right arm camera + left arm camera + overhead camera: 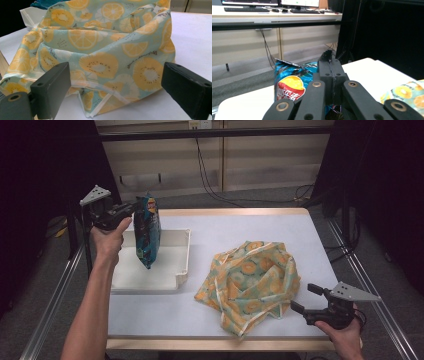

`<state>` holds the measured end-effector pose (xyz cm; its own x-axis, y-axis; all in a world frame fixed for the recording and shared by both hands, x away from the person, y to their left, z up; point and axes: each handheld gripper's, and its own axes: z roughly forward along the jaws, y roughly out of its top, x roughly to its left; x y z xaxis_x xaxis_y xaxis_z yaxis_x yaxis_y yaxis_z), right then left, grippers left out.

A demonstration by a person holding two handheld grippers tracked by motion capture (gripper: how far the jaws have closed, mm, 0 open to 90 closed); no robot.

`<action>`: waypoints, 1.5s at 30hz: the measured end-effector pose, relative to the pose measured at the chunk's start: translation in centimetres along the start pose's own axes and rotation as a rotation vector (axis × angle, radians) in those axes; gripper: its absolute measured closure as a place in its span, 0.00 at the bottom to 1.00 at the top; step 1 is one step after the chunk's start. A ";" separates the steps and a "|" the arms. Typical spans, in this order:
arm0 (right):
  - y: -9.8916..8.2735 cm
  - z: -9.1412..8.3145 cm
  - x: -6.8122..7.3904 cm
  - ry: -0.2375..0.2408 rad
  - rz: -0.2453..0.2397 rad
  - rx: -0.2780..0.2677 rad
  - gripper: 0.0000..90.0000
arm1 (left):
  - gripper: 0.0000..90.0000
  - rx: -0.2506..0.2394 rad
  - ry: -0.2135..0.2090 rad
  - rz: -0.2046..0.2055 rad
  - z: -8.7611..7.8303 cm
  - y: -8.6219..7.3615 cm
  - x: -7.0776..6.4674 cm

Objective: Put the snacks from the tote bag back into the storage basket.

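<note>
Nearest the high view, at the bottom right: the right gripper (301, 299), held low in a hand, fingers (51, 91) spread wide with nothing between them. Pointing at the cloth bag (252, 282), just beside its near edge.

Up at the left: the left gripper (136, 206), fingers (331, 72) pressed tight together on the top edge of the chip bag (148, 231). Hanging straight down over the white tray (181, 262), bottom corner very close to the tray floor; touching or not, cannot tell. Shiny blue and teal all over, top edge crumpled. A round red and yellow badge on the front, with white writing too blurry to read.

Beside the tray, to its right, on the white surface (220, 232): the cloth bag, soft and rumpled, pale green with orange and yellow fruit slices, mouth open to the top. Well apart from the chip bag.

Behind the surface: a grey floor, black cables (212, 190) and a pale wall. Farther back in the left gripper view, a desk with keyboards (247, 9) and screens.
</note>
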<state>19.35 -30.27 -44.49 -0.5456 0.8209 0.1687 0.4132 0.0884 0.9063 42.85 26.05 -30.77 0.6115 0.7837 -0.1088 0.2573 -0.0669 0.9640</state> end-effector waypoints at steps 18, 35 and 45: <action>0.2 0.1 -0.3 0.020 0.008 0.010 0.09 | 1.00 -0.031 -0.042 -0.037 4.6 -2.3 0.7; 0.2 0.2 -0.4 0.028 0.005 0.010 0.09 | 0.97 0.022 -0.108 -0.016 9.0 -3.6 -2.2; 0.1 0.2 -0.4 0.028 0.013 0.010 0.09 | 0.88 0.058 -0.120 -0.010 9.9 -4.2 -3.0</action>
<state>19.81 -30.49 -44.53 -0.5606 0.8057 0.1913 0.4276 0.0839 0.9000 47.30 17.87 -36.92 0.6931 0.7050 -0.1505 0.3051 -0.0977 0.9473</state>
